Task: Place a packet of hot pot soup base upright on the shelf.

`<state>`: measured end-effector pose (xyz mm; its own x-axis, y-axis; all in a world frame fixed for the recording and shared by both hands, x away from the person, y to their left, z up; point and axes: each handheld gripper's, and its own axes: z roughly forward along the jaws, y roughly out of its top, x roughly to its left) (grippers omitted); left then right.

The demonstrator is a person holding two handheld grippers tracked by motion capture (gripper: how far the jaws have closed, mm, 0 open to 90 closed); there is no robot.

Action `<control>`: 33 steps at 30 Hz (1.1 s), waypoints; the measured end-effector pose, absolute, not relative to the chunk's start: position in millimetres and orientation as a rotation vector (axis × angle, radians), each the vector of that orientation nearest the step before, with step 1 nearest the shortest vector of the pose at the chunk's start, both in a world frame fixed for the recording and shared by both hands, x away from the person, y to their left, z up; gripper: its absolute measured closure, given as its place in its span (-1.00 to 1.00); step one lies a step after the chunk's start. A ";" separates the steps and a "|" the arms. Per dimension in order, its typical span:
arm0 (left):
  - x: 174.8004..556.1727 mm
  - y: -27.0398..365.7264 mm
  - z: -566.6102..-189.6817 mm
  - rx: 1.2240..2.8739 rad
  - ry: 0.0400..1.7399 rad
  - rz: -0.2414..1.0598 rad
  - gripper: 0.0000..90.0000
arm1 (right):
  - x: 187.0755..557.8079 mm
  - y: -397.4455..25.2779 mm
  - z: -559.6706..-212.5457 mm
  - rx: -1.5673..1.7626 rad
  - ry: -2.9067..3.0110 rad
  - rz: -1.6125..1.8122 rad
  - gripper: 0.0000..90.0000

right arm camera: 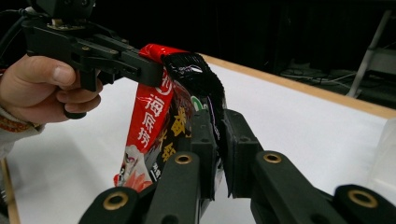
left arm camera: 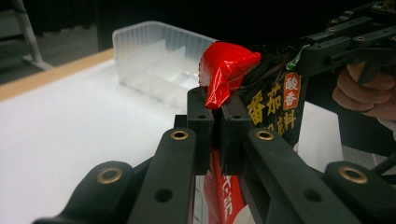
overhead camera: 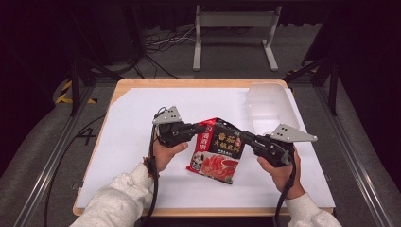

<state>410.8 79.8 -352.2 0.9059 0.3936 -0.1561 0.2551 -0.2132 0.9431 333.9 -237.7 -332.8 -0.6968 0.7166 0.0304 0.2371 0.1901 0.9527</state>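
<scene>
High view puts a glossy red and black foil sauce packet with yellow printed characters (overhead camera: 216,150) at the middle of the table, lifted by its two top corners with its lower edge at or just above the sheet. The left gripper (overhead camera: 202,128) is clamped on the packet's upper left, red corner; in the left gripper view its jaws are pressed together on crumpled red foil (left arm camera: 224,74). The right gripper (overhead camera: 246,137) is clamped on the upper right, black corner, and the right gripper view has its jaws closed on that black edge (right arm camera: 205,93). A hand (overhead camera: 165,153) in a pale grey sleeve (overhead camera: 120,198) holds each tool from the near side.

Under the packet lies a white sheet (overhead camera: 132,142) covering most of a light wooden tabletop (overhead camera: 189,83), whose edge shows along the far and near sides. A translucent plastic bin with inner dividers (overhead camera: 268,105) sits at the far right corner. Beyond the table are grey floor (overhead camera: 227,61), loose black cables (overhead camera: 161,45), a grey metal stand (overhead camera: 234,33) and dark curtains. Aluminium rails (overhead camera: 52,156) run along both sides.
</scene>
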 end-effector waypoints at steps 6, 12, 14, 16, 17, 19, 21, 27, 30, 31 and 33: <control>419.1 76.6 -333.9 1.786 0.451 0.168 0.90 | 338.3 -238.8 -315.6 0.844 2.015 1.493 0.86; 431.4 71.2 -322.6 1.763 0.438 0.188 0.90 | 344.0 -239.7 -303.2 0.836 1.984 1.477 0.86; 435.6 67.4 -317.7 1.760 0.431 0.203 0.90 | 347.1 -241.4 -299.0 0.838 1.969 1.475 0.86; 439.9 64.3 -312.8 1.755 0.423 0.210 0.90 | 350.4 -243.5 -294.3 0.832 1.954 1.467 0.86; 442.8 62.3 -309.6 1.753 0.416 0.215 0.90 | 351.8 -244.8 -291.4 0.831 1.945 1.466 0.86; 449.7 55.9 -301.7 1.742 0.406 0.220 0.90 | 354.6 -247.8 -283.7 0.822 1.932 1.450 0.86; 454.7 50.3 -295.2 1.734 0.403 0.217 0.90 | 357.4 -251.5 -275.4 0.815 1.916 1.432 0.86; 470.8 30.6 -279.6 1.722 0.396 0.218 0.90 | 366.7 -265.7 -259.2 0.824 1.864 1.411 0.86; 478.4 21.6 -273.7 1.708 0.392 0.220 0.90 | 371.2 -272.3 -253.7 0.821 1.845 1.405 0.86; 478.4 21.6 -273.7 1.708 0.392 0.220 0.90 | 371.2 -272.3 -253.7 0.821 1.845 1.405 0.86; 483.4 15.7 -270.6 1.699 0.387 0.227 0.90 | 374.2 -276.4 -248.8 0.817 1.831 1.389 0.86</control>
